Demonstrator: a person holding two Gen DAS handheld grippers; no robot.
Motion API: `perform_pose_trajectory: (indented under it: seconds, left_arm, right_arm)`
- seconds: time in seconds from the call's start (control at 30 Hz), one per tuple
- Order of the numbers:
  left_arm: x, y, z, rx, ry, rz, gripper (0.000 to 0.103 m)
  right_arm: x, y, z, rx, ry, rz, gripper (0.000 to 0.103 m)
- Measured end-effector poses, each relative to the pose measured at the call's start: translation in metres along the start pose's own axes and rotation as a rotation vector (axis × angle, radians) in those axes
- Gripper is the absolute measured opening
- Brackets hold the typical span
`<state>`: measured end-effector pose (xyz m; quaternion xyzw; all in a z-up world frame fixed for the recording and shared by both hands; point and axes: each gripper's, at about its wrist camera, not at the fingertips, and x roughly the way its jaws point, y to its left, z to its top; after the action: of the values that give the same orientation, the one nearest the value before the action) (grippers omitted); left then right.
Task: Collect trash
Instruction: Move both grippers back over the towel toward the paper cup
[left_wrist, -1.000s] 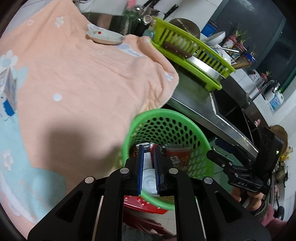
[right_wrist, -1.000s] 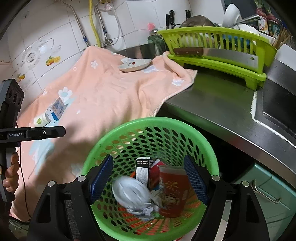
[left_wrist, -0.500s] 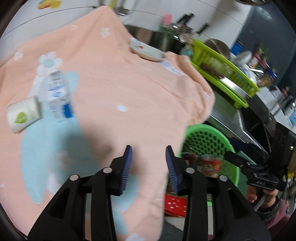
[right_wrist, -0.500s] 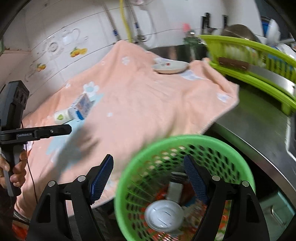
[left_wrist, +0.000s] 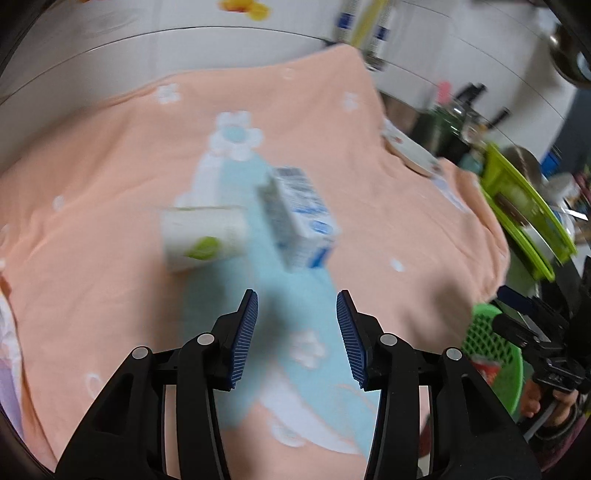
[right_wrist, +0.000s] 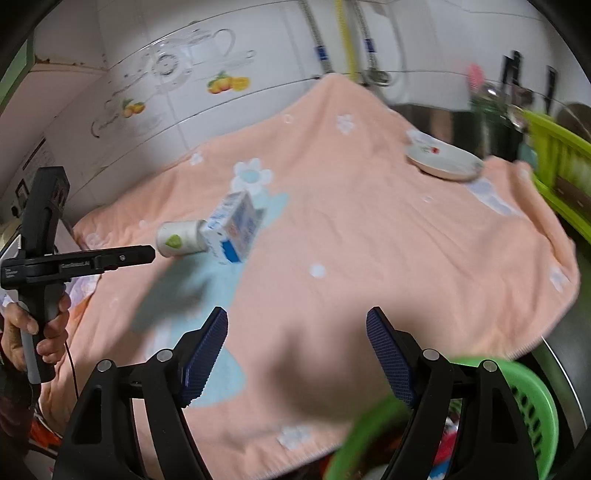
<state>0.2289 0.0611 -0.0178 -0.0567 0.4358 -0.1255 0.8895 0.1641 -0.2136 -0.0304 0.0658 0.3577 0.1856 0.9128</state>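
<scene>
Left wrist view: the left gripper (left_wrist: 297, 319), jaws just opening and empty, hangs over the towel (left_wrist: 388, 229). Ahead lie two pieces of trash, one cup (left_wrist: 201, 238) and one carton (left_wrist: 299, 218), touching.

Right wrist view: the right gripper (right_wrist: 297, 345) gapes empty; one plate (right_wrist: 443, 160) sits far, one basket (right_wrist: 532, 406) below.

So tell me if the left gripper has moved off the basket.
Yes. The left gripper, jaws just opened and empty, has swung from over the basket to the towel, facing the carton.
</scene>
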Motion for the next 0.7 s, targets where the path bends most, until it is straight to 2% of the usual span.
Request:
perform_pose_trajectory:
  seconds: [0.13,0.3,0.7]
  left_arm:
    - [0.005,0.035,0.009,-0.062,-0.009,0.04,0.046]
    - [0.015,0.065,0.015,-0.116,-0.012,0.053,0.046]
    - [0.049,0.099,0.031,-0.213,-0.019,-0.02,0.052]
  right_arm:
    - [0.021,0.02,0.022,-0.038,0.003,0.028,0.071]
    - [0.051,0.042,0.046,-0.083,0.017,0.051,0.069]
    - [0.115,0.066,0.075,-0.141,0.081,0.046,0.063]
